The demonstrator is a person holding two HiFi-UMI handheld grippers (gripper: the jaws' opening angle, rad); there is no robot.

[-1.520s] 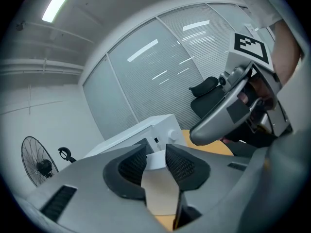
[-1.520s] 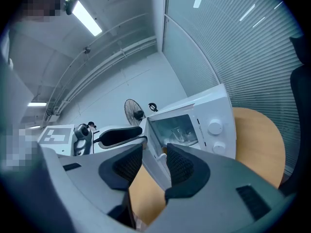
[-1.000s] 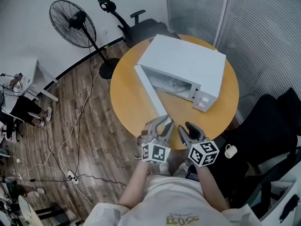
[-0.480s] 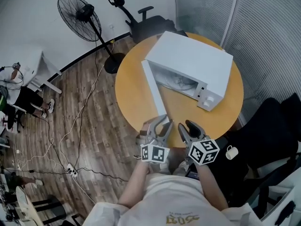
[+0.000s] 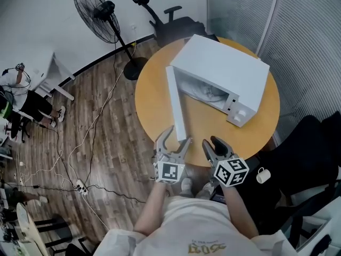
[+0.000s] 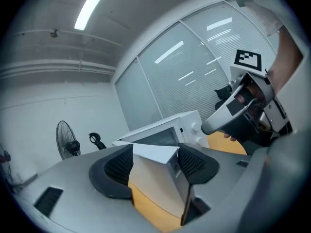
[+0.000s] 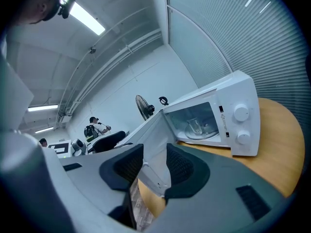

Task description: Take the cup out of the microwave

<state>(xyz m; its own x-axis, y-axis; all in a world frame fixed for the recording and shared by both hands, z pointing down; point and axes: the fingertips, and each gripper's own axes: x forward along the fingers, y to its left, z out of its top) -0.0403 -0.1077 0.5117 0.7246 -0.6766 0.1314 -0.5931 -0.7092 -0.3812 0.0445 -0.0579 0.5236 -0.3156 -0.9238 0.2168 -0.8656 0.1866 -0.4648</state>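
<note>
Your left gripper (image 5: pixel 177 136) is at the free end of the open microwave door (image 5: pixel 176 103) — jaws opening wide, with the door's edge between the pads but not clamped. Your right gripper (image 5: pixel 212 143) hangs just beside it over the near rim of the round table (image 5: pixel 152 108), jaws closing a little, gripping nothing. The cup (image 7: pixel 196 126) — clear glass — stands upright on the turntable inside the white microwave (image 5: pixel 224 71), well apart from both grippers.
</note>
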